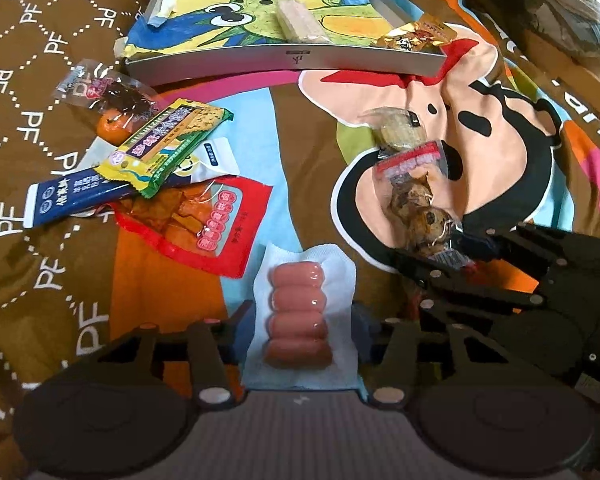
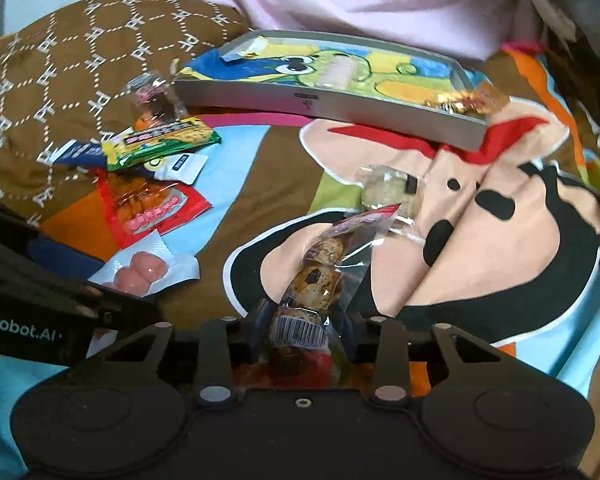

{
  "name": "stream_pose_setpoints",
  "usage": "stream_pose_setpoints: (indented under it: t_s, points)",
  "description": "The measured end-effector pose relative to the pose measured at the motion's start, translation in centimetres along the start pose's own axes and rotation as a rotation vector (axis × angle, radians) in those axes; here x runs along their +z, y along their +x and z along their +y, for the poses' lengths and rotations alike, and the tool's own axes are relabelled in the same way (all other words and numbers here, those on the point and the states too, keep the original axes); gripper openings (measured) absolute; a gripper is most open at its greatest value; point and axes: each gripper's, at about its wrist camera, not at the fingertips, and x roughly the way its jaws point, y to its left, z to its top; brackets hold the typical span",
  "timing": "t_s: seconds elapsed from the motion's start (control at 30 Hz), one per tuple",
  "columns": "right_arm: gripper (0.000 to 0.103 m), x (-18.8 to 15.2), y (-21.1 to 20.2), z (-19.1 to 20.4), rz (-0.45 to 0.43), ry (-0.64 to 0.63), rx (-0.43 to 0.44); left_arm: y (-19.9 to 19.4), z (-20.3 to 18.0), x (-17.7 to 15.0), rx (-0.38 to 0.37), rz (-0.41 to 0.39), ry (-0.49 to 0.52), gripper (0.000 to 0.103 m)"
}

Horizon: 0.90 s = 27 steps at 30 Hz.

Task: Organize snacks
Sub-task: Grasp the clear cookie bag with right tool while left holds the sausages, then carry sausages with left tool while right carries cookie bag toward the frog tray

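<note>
In the left wrist view my left gripper [image 1: 300, 318] is shut on a white pack of pink sausages [image 1: 298, 304], one pad against each side edge. The pack lies flat on the cartoon blanket. In the right wrist view my right gripper [image 2: 306, 318] is shut on the barcode end of a clear pack of brown speckled eggs [image 2: 320, 268], which sticks out ahead, tilted up. The left view shows that pack [image 1: 412, 200] and the right gripper [image 1: 450, 250] to its right. A grey tray [image 1: 284, 60] lined with a cartoon drawing sits at the far side, holding a beige wafer bar [image 1: 300, 24].
A gold packet [image 1: 416, 34] rests on the tray's right corner. On the left lie a yellow-green pack [image 1: 168, 144], a blue pack [image 1: 72, 196], a red pack [image 1: 204, 220] and a clear plum pack [image 1: 108, 92]. A wrapped round biscuit [image 1: 400, 130] lies mid-blanket. A pink-clothed person sits behind.
</note>
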Motion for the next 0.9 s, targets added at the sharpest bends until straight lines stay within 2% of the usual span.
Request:
stream_pose_setpoints:
  t_s: [0.17,0.37,0.57,0.7,0.9]
  points:
    - [0.038,-0.3,-0.3,1.6,-0.032,-0.131,-0.061,-0.7,-0.3,-0.7,0.031,0.001,-0.010,0.052]
    - [0.038,-0.8,-0.5,2.9,-0.084,-0.297,-0.142,-1.0,-1.2,-0.9,0.114,-0.025,0.063,0.052]
    - [0.038,-0.8,-0.6,2.7,-0.108,-0.324,-0.178,-1.1,-1.0,-1.1,0.136,-0.054,0.054,0.052]
    - [0.037,-0.8,-0.7,2.8,-0.127,-0.342,-0.201,-1.7,-1.1,-1.2,0.159,-0.111,0.074,0.052]
    - [0.034,-0.9,-0.8,3.1,-0.155,-0.393,-0.238,-2.1,-1.2,-0.7,0.164,-0.179,0.045,0.052]
